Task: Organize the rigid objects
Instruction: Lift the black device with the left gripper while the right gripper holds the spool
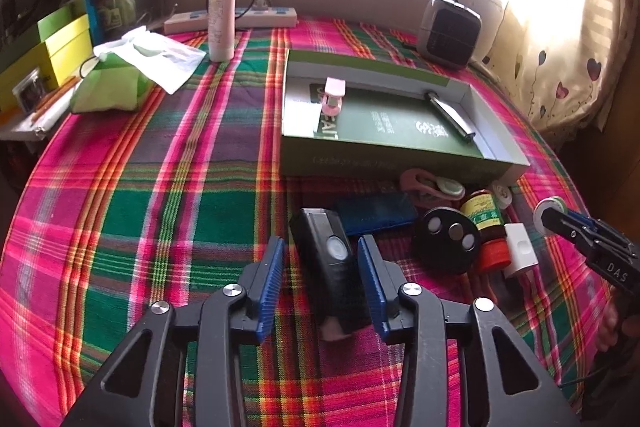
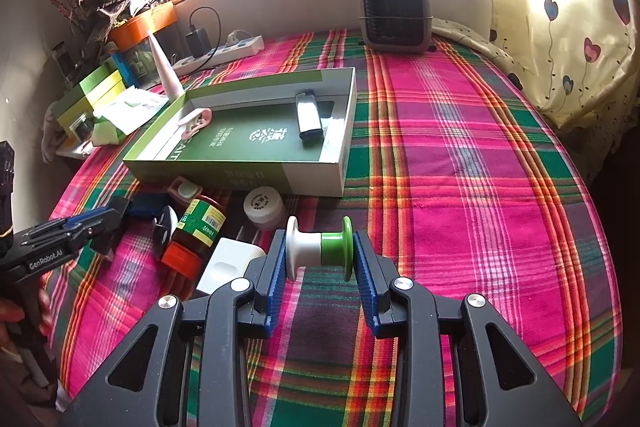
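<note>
In the left wrist view, the left gripper (image 1: pixel 322 263) straddles a black remote (image 1: pixel 330 259) on the plaid cloth (image 1: pixel 160 195), its long axis running twelve to six; the jaws stand half open, with gaps beside both pads. In the right wrist view, the right gripper (image 2: pixel 320 255) clamps a white-and-green spool (image 2: pixel 320 249) crosswise, axis three to nine, with the green box (image 2: pixel 312 179) at eleven o'clock.

The right gripper (image 1: pixel 554 221) is showing the white letters "DAS" on its black body in the left wrist view. The left gripper (image 2: pixel 100 223) is carrying "GenRobot.AI" along its side. The green box (image 2: pixel 260 139) is showing "AIT" on its floor, probably a longer word's end, beside unreadable white characters. The brown bottle (image 2: pixel 198 227) is bearing a label too small to read.
</note>
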`<state>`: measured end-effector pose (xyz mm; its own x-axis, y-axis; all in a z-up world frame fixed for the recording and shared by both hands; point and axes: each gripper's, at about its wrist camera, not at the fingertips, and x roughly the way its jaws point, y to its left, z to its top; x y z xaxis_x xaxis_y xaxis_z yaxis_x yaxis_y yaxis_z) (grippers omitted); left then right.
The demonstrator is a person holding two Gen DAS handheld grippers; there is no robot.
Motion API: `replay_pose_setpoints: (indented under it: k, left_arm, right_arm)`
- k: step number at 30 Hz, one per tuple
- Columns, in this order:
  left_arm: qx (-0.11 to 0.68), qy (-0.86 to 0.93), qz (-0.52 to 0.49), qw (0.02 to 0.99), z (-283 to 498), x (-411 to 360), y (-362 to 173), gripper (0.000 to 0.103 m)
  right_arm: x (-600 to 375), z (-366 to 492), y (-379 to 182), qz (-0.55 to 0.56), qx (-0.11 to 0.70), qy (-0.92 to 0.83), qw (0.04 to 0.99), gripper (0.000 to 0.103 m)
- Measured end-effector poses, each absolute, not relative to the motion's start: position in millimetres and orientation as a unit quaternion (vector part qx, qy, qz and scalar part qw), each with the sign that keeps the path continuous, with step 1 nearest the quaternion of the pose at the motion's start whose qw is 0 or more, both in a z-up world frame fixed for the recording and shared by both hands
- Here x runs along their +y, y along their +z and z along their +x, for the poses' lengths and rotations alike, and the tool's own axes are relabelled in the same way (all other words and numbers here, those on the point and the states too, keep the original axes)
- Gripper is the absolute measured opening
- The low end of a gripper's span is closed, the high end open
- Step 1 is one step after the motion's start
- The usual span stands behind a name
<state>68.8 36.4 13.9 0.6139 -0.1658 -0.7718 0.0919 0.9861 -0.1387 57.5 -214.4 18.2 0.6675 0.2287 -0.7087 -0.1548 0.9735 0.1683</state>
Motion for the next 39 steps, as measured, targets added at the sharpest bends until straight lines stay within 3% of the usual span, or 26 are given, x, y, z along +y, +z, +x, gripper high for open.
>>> replay_pose_setpoints:
  k: [10,21,39]
  left_arm:
    - [0.436,-0.065,-0.033,0.897,66.6,29.9,9.0,0.037]
    - [0.434,-0.069,-0.034,0.898,62.4,29.4,12.2,0.024]
    - [0.418,-0.073,-0.021,0.905,60.3,31.2,32.5,0.023]
  right_arm:
    - [-214.9,57.8,17.2,0.05,0.395,0.106,0.911,0.033]
    - [-215.1,56.8,18.1,0.052,0.393,0.106,0.912,0.033]
    - [-213.1,53.7,27.4,0.05,0.382,0.111,0.916,0.033]
